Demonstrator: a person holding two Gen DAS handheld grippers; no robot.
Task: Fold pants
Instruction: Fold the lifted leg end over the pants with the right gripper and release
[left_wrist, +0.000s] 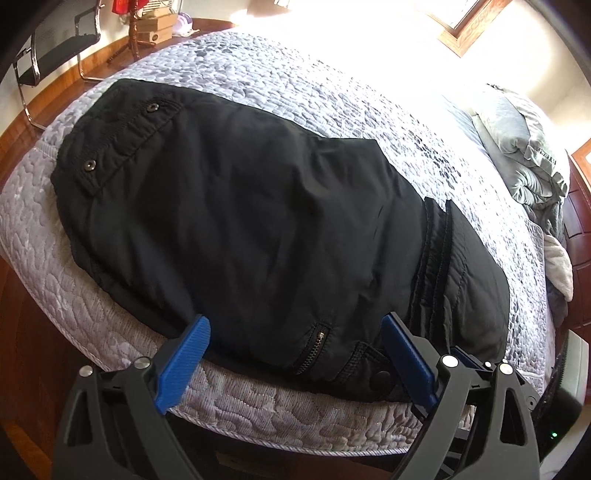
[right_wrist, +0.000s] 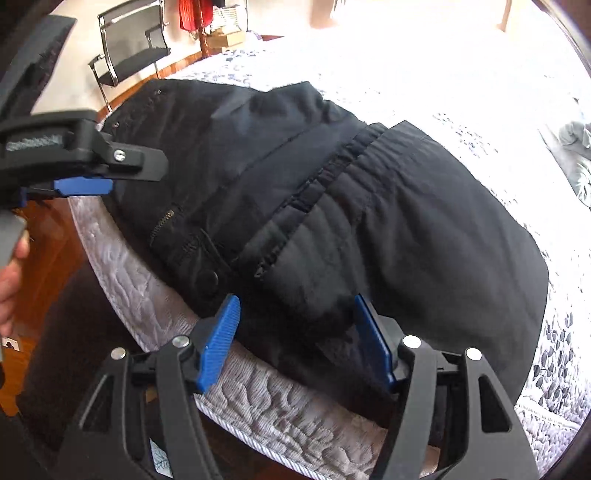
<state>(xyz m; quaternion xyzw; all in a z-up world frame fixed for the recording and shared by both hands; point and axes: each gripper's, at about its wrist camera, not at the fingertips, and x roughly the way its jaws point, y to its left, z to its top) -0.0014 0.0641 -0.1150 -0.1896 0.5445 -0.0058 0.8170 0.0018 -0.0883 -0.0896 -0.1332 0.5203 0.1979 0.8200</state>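
Black pants (left_wrist: 258, 221) lie folded in a wide bundle on the quilted grey bed (left_wrist: 295, 417), near its front edge; they also show in the right wrist view (right_wrist: 369, 221). My left gripper (left_wrist: 295, 354) is open, its blue fingers (left_wrist: 184, 362) straddling the near edge of the pants by a zipper pocket (left_wrist: 317, 341). My right gripper (right_wrist: 295, 339) is open, its blue fingers (right_wrist: 219, 347) on either side of the pants' near edge by the elastic waistband (right_wrist: 314, 184). The left gripper also shows from the side in the right wrist view (right_wrist: 83, 184).
A black metal-frame chair (right_wrist: 129, 55) and boxes (left_wrist: 157, 27) stand on the wood floor beyond the bed's far left. Grey bedding and pillows (left_wrist: 524, 155) are piled at the far right. A hand (right_wrist: 11, 280) holds the left gripper's handle.
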